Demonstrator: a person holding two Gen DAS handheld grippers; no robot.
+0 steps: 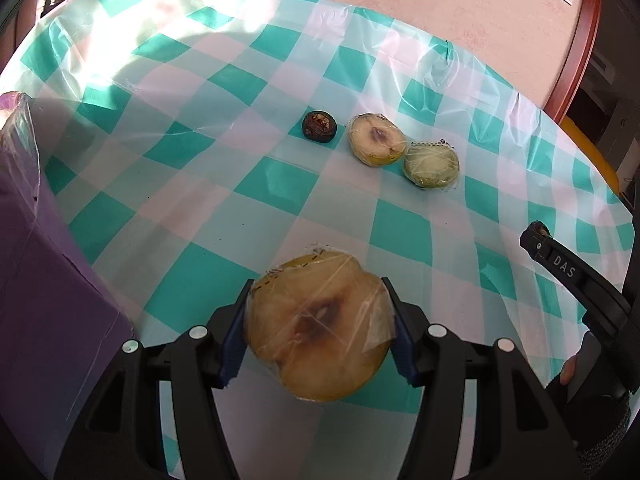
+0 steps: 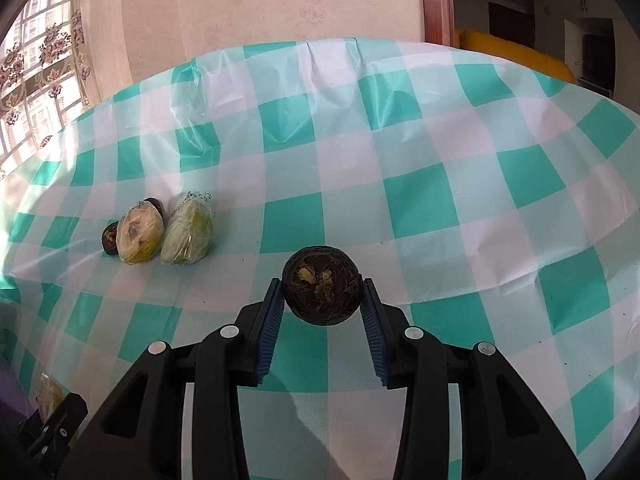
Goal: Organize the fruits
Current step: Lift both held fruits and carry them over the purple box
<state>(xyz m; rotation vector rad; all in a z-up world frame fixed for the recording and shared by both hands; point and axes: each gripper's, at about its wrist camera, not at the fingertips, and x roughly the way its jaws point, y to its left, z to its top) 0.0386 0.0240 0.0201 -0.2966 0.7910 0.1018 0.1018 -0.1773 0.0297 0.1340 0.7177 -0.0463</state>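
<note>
Two grippers, each loaded. Left gripper (image 1: 318,322): blue pads clamped on a plastic-wrapped pear half (image 1: 318,330), cut face up, held above the bench (image 1: 200,160) with its teal-and-white checked cloth. Right gripper (image 2: 322,300): closed on a dark brown round fruit (image 2: 322,285) at its fingertips. On the cloth, farther off: one wrapped pear half (image 1: 376,140) touching a wrapped green fruit half (image 1: 431,166), one dark round fruit (image 1: 319,126) just beside. Purple box (image 1: 44,280) at left edge.

Teal-and-white checked tablecloth (image 2: 420,200), yellow-brown wrapped fruit half (image 1: 316,332), dark brown fruit (image 2: 322,285), perhaps lilac box (image 1: 44,280).
</note>
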